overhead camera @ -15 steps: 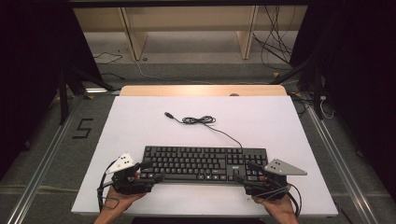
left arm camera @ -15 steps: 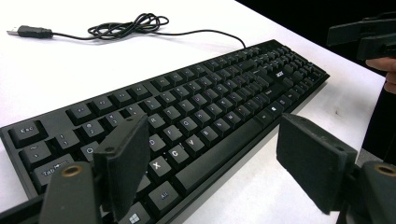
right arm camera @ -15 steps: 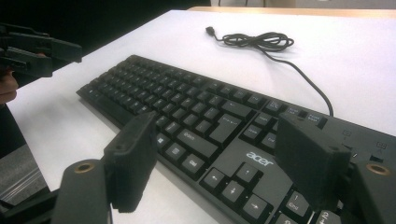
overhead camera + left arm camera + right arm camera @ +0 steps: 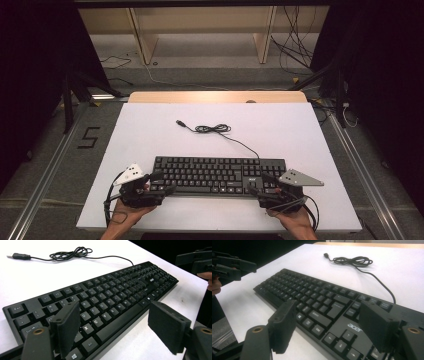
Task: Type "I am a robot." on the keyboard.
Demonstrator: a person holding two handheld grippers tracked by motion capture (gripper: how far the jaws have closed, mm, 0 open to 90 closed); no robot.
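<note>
Two spread finger pairs [image 4: 161, 184] [image 4: 260, 184] astride keyboard [image 4: 217, 172] ends

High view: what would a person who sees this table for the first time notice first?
First, the long black plastic keyboard lying near the front edge of the white table. Its thin black cable runs back to a loose coil and a plug behind it. The left gripper and the right gripper sit open at the keyboard's two ends, each with its jaws over the keys.
</note>
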